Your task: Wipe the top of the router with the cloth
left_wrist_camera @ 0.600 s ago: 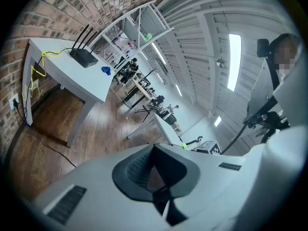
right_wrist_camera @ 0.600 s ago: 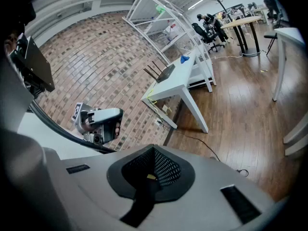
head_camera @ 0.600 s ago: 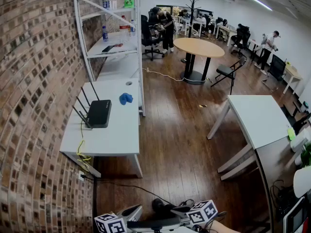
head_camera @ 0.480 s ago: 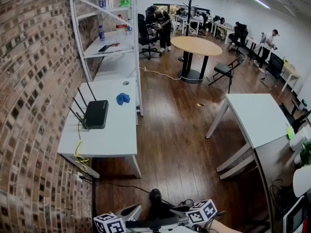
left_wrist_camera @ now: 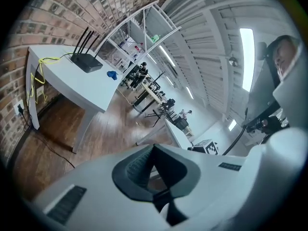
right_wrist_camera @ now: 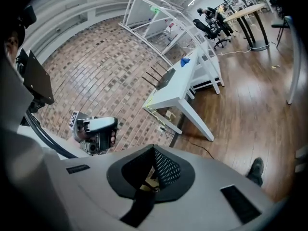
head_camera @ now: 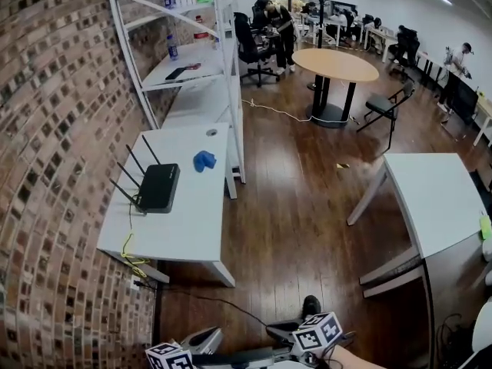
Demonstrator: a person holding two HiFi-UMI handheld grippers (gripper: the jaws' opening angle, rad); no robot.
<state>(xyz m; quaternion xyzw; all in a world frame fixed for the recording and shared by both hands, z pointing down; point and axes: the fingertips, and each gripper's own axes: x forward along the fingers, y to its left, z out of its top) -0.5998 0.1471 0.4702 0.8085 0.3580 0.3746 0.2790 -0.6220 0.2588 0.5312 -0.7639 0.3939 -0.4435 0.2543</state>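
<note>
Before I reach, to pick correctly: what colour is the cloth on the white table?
Blue; the crumpled cloth shows best in the head view.
</note>
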